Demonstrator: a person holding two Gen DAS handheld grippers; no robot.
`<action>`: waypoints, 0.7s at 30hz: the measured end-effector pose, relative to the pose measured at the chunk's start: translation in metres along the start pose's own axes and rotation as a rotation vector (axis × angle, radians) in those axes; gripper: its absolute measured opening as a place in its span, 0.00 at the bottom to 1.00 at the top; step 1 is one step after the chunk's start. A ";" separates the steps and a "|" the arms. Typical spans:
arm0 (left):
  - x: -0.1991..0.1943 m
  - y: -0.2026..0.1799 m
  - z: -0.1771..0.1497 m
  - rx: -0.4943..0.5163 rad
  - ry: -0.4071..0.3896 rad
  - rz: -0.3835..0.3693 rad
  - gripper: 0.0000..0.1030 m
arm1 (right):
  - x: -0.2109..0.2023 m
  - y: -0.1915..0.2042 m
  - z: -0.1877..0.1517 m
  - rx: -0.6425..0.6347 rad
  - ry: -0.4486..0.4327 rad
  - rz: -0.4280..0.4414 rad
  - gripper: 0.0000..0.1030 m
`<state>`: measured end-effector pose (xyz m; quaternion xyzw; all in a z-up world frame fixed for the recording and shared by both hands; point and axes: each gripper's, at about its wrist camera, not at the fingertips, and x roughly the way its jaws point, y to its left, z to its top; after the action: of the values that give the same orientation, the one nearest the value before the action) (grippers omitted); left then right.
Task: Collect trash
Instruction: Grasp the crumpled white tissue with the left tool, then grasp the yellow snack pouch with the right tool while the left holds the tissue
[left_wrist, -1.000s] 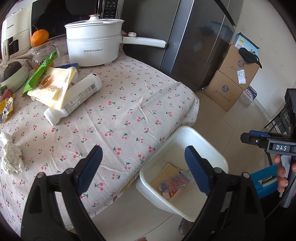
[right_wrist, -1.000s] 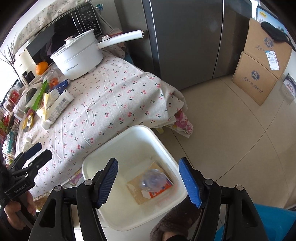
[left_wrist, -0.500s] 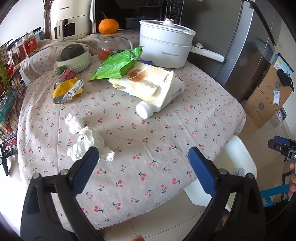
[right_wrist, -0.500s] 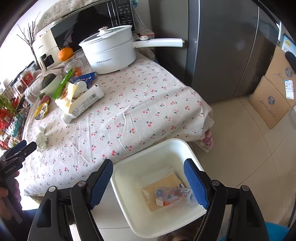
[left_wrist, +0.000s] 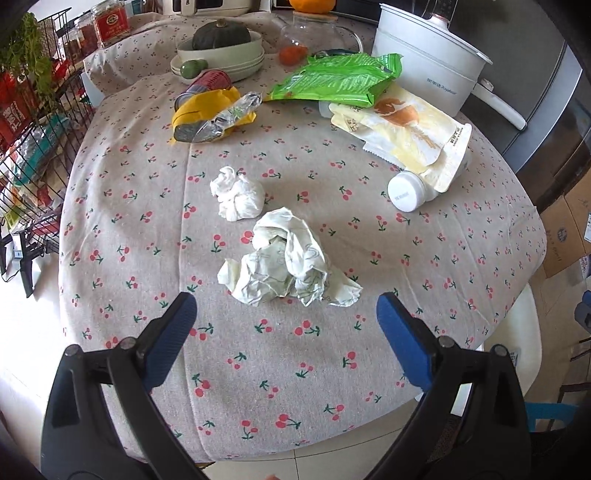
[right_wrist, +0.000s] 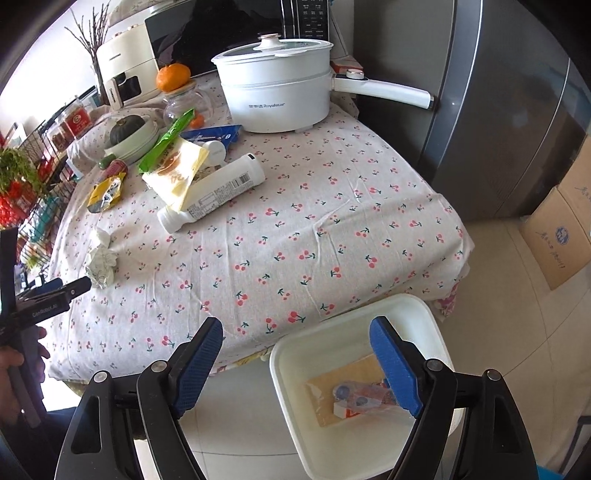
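A white electric pot (right_wrist: 275, 88) stands beside the grey fridge (right_wrist: 480, 92).

**Bright daylight, heavy fisheye**

Both views sharp and well lit — no motion blur. Light enters from the left; the floor by the wire rack (left_wrist: 26, 155) blows out to white. Soft short shadows under the crumpled paper (left_wrist: 288, 264) on the desk (left_wrist: 332, 350). Corners vignette black — straight edges bow near the rim.
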<state>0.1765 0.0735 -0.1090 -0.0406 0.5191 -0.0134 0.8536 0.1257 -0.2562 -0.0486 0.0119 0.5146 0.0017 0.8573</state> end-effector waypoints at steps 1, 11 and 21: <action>0.002 0.000 0.002 -0.003 -0.001 -0.006 0.95 | 0.001 0.003 0.000 -0.004 0.001 0.000 0.81; 0.033 0.003 0.016 -0.045 0.015 -0.041 0.75 | 0.015 0.016 0.000 -0.011 0.032 -0.002 0.81; 0.014 0.016 0.015 -0.101 -0.028 -0.107 0.31 | 0.025 0.025 0.006 -0.003 0.041 -0.002 0.81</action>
<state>0.1966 0.0898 -0.1161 -0.1115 0.5041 -0.0325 0.8558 0.1426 -0.2307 -0.0671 0.0103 0.5321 0.0019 0.8466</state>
